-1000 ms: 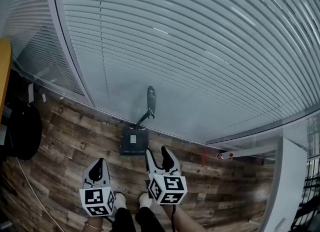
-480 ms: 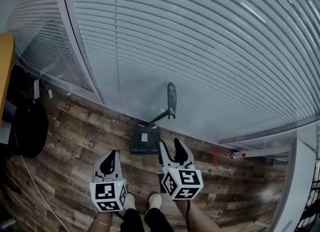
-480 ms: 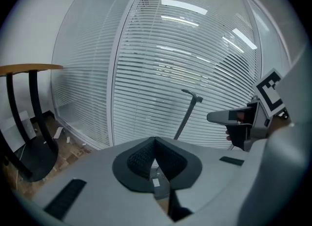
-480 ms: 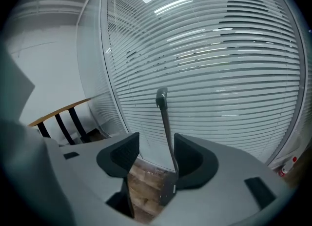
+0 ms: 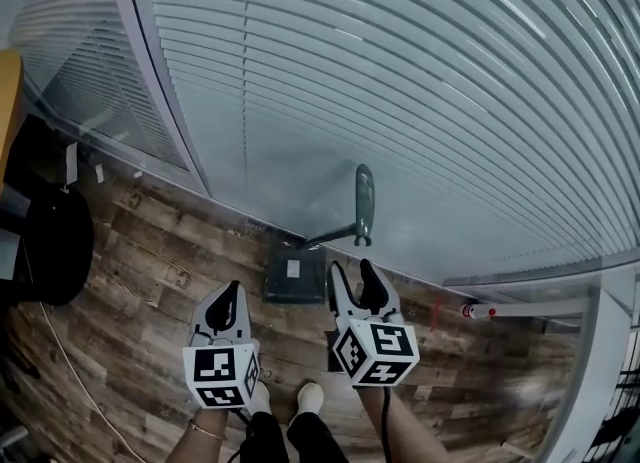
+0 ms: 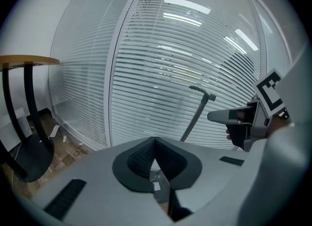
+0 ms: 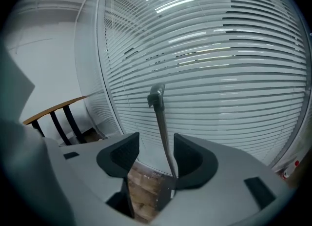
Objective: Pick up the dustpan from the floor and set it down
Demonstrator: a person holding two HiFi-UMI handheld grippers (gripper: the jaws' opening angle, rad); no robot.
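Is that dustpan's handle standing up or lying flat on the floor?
Standing up: the dustpan sits on the floor, its handle rising upright before the blinds.

Cool, dim light, with lamp reflections on the glass wall [image 7: 204, 49], fisheye bending and dark corners.

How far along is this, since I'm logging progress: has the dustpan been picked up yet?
Done: nothing so far; the dustpan sits on the floor by the blinds. In hand: the right hand-held gripper is open and lined up on the handle, which shows between its jaws, not gripped. The left hand-held gripper is shut and empty. Left: grasp, lift, set down.
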